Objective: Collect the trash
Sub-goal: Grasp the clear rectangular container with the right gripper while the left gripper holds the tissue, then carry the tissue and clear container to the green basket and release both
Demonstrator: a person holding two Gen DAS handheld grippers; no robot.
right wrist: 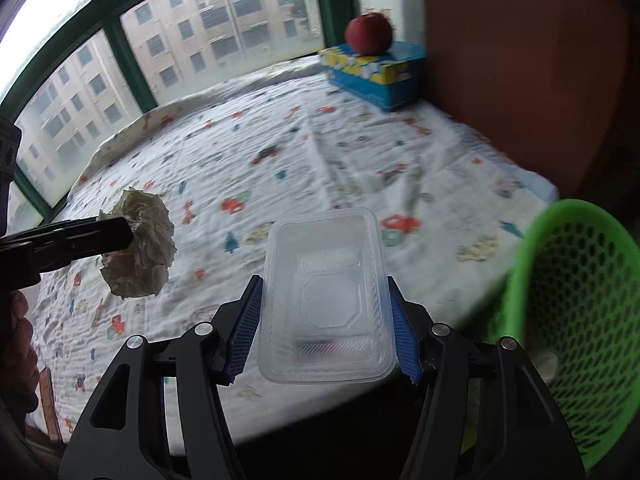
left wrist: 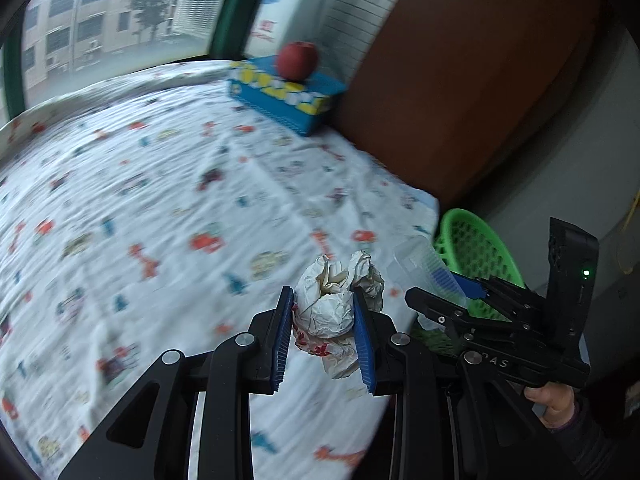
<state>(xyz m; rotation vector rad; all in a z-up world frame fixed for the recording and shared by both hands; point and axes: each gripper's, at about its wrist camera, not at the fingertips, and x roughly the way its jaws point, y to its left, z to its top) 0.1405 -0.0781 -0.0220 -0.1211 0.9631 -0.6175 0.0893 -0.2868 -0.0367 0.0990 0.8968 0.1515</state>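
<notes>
My left gripper (left wrist: 322, 296) is shut on a crumpled white paper ball (left wrist: 340, 308) with red print, held above the patterned bedsheet (left wrist: 160, 200). The right wrist view shows the same paper ball (right wrist: 140, 248) at the tip of the left gripper (right wrist: 128, 232). My right gripper (right wrist: 324, 284) is shut on a clear plastic food container (right wrist: 320, 240), its blue pads pressing the two long sides. In the left wrist view the right gripper (left wrist: 460, 292) and container (left wrist: 420, 260) hang over the bed's corner. Just off that corner stands a green mesh basket (right wrist: 580, 300).
A red apple (right wrist: 369, 34) sits on a blue and yellow box (right wrist: 376, 72) at the bed's far corner, next to a brown wooden panel (right wrist: 520, 80). Green-framed windows (right wrist: 132, 68) run along the far side. A hand (left wrist: 556, 404) holds the right gripper.
</notes>
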